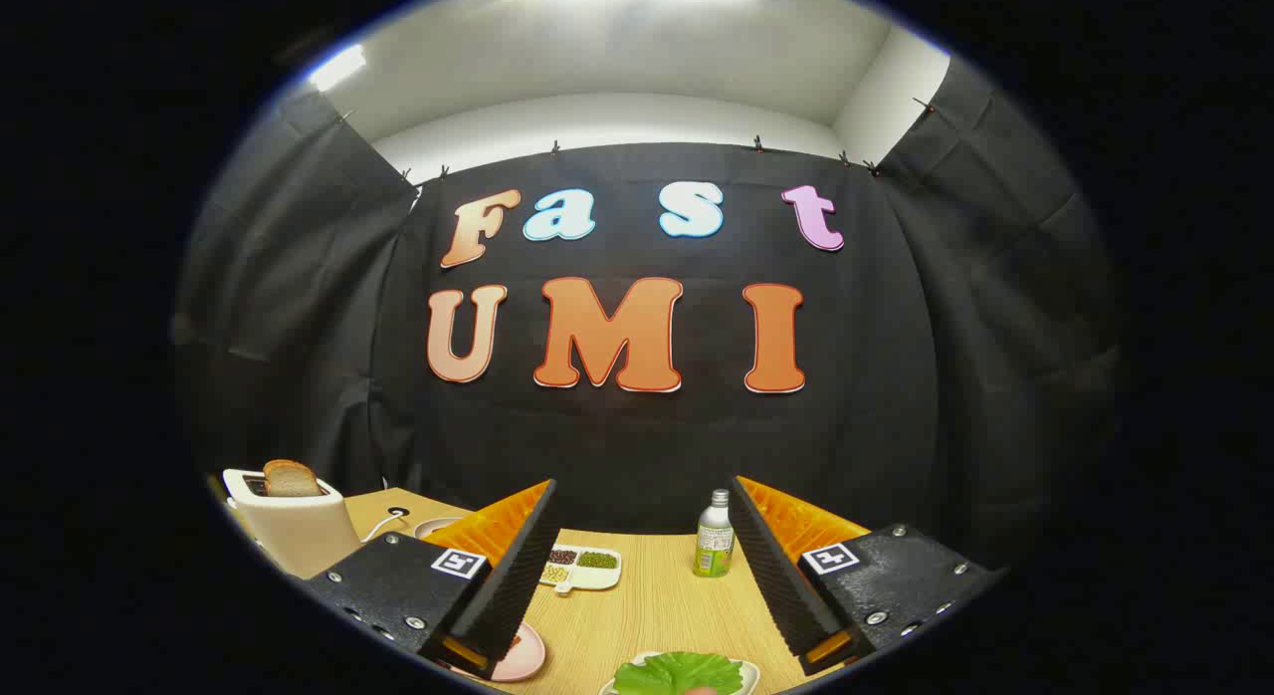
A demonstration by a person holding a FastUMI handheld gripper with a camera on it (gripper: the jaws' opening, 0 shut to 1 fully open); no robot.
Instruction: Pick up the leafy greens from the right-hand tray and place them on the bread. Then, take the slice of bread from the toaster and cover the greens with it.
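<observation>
Claw [645,566] spread wide, empty; leafy greens [679,672] on tray [748,670] low between fingers; toaster [294,531] far left.

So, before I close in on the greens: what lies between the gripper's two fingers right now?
In the gripper view, the open gripper spans bare wooden table, with the leafy greens on their tray nearest and a small divided dish farther off. Nothing is gripped.
</observation>
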